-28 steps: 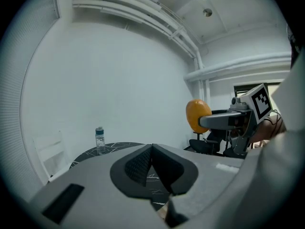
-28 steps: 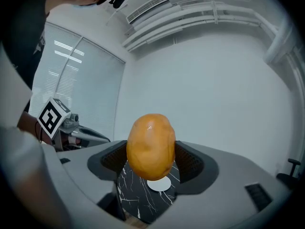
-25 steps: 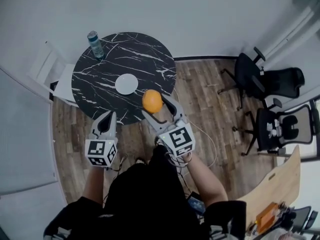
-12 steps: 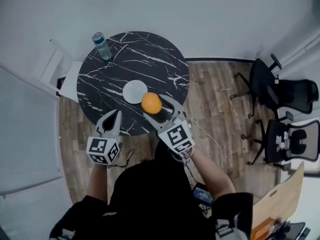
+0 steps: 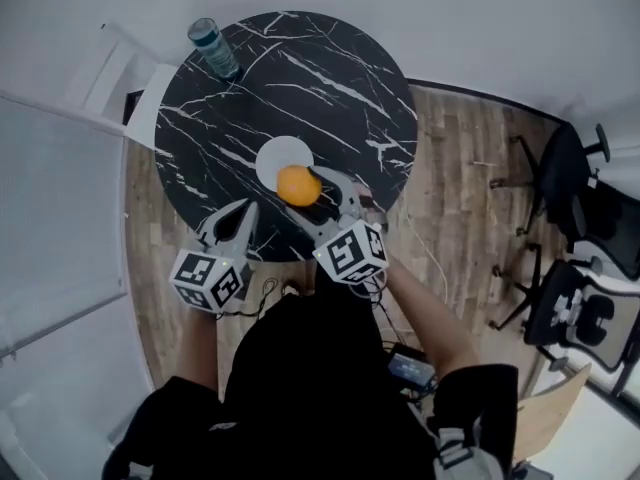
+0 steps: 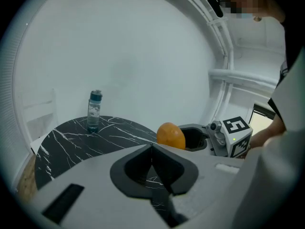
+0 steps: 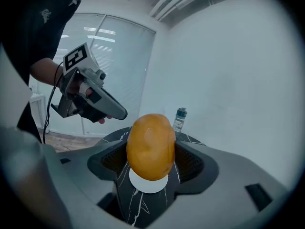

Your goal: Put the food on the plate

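Orange sits clamped between the jaws of the right tongs in the head view. It hangs over the near edge of the white plate, which lies just ahead of those tongs on the black marbled desk. The left tongs hover beside them, apart from the fruit, and a bottle stands well ahead at the far rim.

In the left gripper view the jaws meet with nothing between them, probably kept clear because one grip is enough. The orange shows off to their right.

In the right gripper view both pads press the orange's flanks, and the plate shows just below and beyond it. I judge the fruit is held raised so it can be lowered squarely onto the plate.
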`<state>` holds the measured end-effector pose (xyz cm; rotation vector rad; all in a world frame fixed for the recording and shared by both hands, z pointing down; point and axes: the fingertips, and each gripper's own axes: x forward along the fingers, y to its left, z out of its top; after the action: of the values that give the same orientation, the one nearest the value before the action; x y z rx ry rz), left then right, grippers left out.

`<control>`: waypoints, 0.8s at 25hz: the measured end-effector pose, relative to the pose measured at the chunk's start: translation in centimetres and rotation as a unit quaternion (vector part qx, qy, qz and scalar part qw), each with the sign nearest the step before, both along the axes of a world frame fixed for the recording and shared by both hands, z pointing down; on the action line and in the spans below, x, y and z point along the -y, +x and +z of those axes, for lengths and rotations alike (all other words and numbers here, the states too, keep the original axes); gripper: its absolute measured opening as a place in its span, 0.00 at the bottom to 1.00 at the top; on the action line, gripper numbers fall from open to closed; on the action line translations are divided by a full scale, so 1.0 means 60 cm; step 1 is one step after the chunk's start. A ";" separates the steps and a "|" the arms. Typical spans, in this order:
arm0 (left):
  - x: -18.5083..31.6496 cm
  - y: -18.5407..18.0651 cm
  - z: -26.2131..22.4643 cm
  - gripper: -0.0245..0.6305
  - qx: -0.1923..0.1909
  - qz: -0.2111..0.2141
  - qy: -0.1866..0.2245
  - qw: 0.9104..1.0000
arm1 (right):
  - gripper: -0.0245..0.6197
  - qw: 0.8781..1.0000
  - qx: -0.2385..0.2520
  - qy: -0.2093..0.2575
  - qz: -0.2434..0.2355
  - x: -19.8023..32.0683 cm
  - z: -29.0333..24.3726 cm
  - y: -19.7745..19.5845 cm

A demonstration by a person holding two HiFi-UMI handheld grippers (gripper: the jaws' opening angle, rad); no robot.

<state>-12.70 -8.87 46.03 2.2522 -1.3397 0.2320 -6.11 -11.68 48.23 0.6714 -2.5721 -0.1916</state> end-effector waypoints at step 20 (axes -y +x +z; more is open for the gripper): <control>0.094 -0.021 0.139 0.40 -0.123 -0.147 -0.146 0.970 | 0.51 0.983 -0.012 -0.036 -0.178 0.056 0.161 -0.106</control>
<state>-13.95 -14.52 54.35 1.7517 -1.3812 0.0393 -12.46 -15.01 57.87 0.1771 -2.6430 -0.2191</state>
